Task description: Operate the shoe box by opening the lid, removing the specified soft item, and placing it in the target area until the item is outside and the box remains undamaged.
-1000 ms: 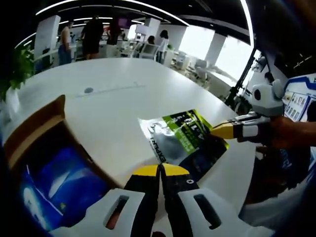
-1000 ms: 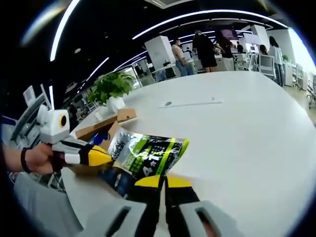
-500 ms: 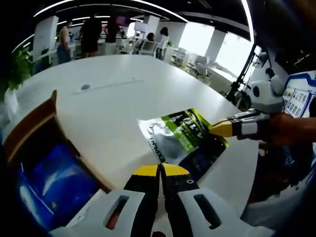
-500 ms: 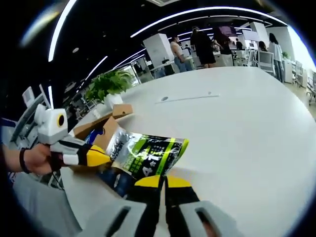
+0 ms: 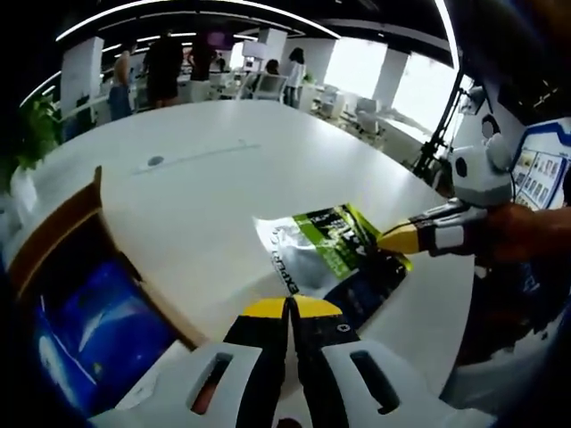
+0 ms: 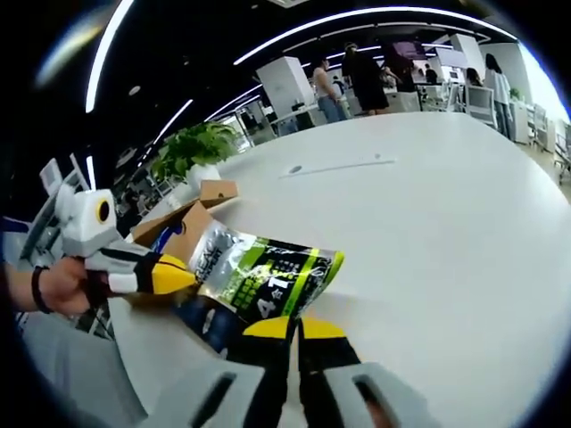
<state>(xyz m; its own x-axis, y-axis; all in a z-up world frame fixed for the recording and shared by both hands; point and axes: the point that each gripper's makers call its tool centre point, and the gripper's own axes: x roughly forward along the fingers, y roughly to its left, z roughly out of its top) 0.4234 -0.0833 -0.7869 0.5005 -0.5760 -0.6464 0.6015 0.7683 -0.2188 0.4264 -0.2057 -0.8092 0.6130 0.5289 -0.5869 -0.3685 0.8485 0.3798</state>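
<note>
Left gripper view shows, going left to right, the open shoe box with its brown cardboard wall and blue lining at the near left edge of the white table, then the soft pouch, silver, green and black, near the table's near right edge, then the right gripper coming in from the right. The left gripper has its yellow-tipped jaws together on one edge of the pouch; the right gripper's jaws are clamped on the opposite edge. In the right gripper view the pouch hangs stretched between the left gripper and the right gripper, with the box behind it and a potted plant beyond.

The item is out of the box, so I judge the placing step is in hand. Next, the pouch must be lowered flat onto the table and both jaws released.

Large characters resembling "4T" show on the pouch; the smaller print is too blurred to read.
</note>
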